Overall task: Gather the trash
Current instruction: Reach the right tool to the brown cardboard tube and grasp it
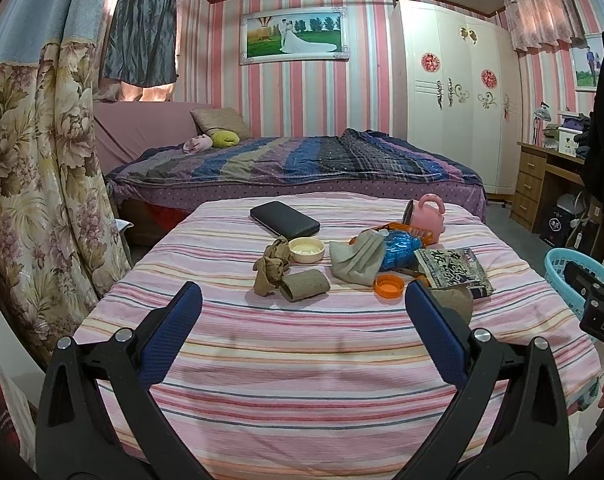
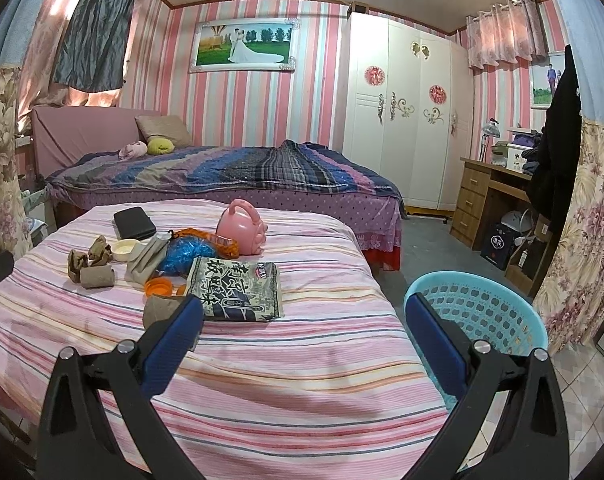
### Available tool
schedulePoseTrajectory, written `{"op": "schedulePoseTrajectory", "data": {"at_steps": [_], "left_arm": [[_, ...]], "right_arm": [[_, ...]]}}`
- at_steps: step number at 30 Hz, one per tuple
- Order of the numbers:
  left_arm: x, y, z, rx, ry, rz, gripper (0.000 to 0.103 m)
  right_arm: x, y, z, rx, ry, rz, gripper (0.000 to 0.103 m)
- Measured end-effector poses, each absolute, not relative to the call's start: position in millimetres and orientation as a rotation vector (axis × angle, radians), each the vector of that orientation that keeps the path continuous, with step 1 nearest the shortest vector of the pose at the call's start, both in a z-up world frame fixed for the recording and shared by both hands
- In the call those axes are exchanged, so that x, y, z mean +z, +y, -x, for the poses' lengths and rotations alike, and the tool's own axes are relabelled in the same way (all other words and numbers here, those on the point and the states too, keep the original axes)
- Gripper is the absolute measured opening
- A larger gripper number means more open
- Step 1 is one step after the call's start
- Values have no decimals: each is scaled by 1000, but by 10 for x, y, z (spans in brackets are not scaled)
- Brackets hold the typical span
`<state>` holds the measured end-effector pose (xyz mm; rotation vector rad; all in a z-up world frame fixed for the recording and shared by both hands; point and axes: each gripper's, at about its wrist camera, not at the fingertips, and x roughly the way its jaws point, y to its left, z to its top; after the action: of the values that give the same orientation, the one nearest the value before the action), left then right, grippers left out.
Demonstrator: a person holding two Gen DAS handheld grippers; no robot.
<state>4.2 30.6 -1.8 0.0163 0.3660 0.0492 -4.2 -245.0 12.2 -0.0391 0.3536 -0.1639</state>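
Trash lies on a pink striped bedsheet (image 1: 302, 352): a brown cardboard roll (image 1: 305, 285), crumpled brown stockings (image 1: 271, 266), an orange lid (image 1: 389, 285), a blue plastic bag (image 1: 398, 248), a grey cloth pouch (image 1: 358, 262) and a black-and-white snack packet (image 1: 454, 272), also in the right wrist view (image 2: 238, 290). My left gripper (image 1: 302, 312) is open and empty, short of the roll. My right gripper (image 2: 304, 322) is open and empty, at the bed's right edge beside a light blue basket (image 2: 478, 312).
A white round dish (image 1: 306, 249), a black case (image 1: 284, 220) and a pink kettle-shaped toy (image 1: 426, 216) also lie on the sheet. A second bed (image 1: 302, 160), a white wardrobe (image 1: 450, 92) and a wooden desk (image 1: 542, 180) stand behind. Floral curtain (image 1: 34, 180) hangs left.
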Motion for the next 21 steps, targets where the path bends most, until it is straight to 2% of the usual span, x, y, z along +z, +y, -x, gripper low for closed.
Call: {"op": "schedulePoseTrajectory", "data": {"at_steps": [8,21], "left_arm": [[-22,454,-132,63,363,-16,98],[-207,728,-323,98,409,-36,98]], "right_arm": [[44,-2382,-139,-121,354,6,99],[-395,-1783,-672,-27,512,64,99]]}}
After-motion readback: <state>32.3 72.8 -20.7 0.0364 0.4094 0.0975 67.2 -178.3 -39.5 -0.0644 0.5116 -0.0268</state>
